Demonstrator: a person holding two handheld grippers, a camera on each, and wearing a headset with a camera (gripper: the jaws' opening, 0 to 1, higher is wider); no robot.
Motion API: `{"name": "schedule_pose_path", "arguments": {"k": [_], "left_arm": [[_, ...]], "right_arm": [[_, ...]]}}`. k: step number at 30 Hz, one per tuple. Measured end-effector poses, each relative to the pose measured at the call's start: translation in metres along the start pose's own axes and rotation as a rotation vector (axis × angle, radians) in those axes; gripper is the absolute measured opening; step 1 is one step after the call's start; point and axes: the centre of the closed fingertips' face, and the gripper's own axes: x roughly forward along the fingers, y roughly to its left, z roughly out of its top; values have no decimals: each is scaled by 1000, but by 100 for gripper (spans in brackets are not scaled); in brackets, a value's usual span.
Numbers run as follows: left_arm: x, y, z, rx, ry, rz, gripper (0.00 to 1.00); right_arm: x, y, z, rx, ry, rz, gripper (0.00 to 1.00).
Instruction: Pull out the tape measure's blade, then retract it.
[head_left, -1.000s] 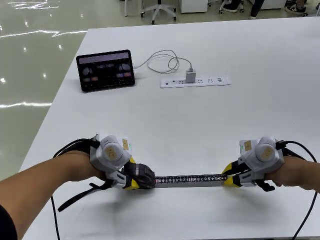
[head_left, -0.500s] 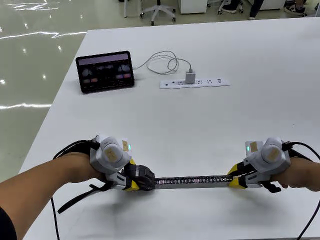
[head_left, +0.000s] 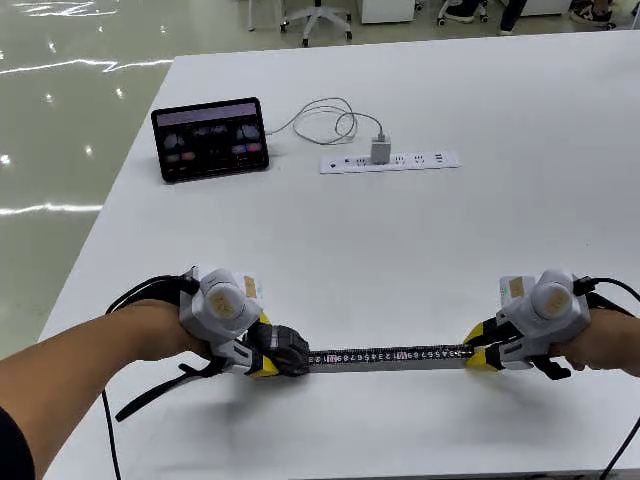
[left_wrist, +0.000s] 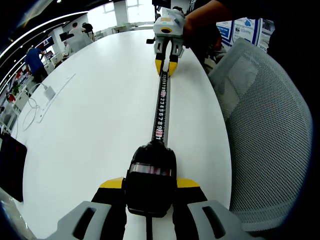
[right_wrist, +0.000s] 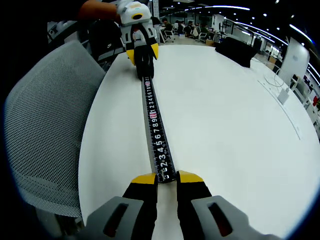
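1. The left gripper (head_left: 264, 348) has its jaws clamped on the black tape measure case (head_left: 287, 351), which rests on the white table (head_left: 400, 240).
2. The right gripper (head_left: 478, 350) has its jaws pinching the tip of the numbered steel blade (head_left: 390, 355), which is drawn well out.
3. Retracting remains.

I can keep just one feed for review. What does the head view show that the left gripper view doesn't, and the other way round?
The head view adds the tablet's lit screen, the glossy floor and the person's left forearm. The left gripper view adds a white mesh chair and a person in blue. Both share the left tongs shut on the black tape measure case, the pulled-out blade, the right tongs pinching its end, and the white table.
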Motion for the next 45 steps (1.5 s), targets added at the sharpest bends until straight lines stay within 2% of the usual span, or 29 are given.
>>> {"name": "schedule_pose_path", "arguments": {"k": [14,24,29,36,45], "left_arm": [[0,1,0,-3,-3,2,31],[1,1,1,-12,-9,2,31],[2,1,1,-10,-7,0,32],[2,1,1,-35,-25,1,32],[2,3,2,-27,-36,6,33]], "right_arm": [[1,0,1,8,6,9,9],[1,0,0,41,3,29,10],[1,1,0,20,13,36,11],[1,0,-1,19,16,31,11],[2,0,-1,-6,27,26,12]]}}
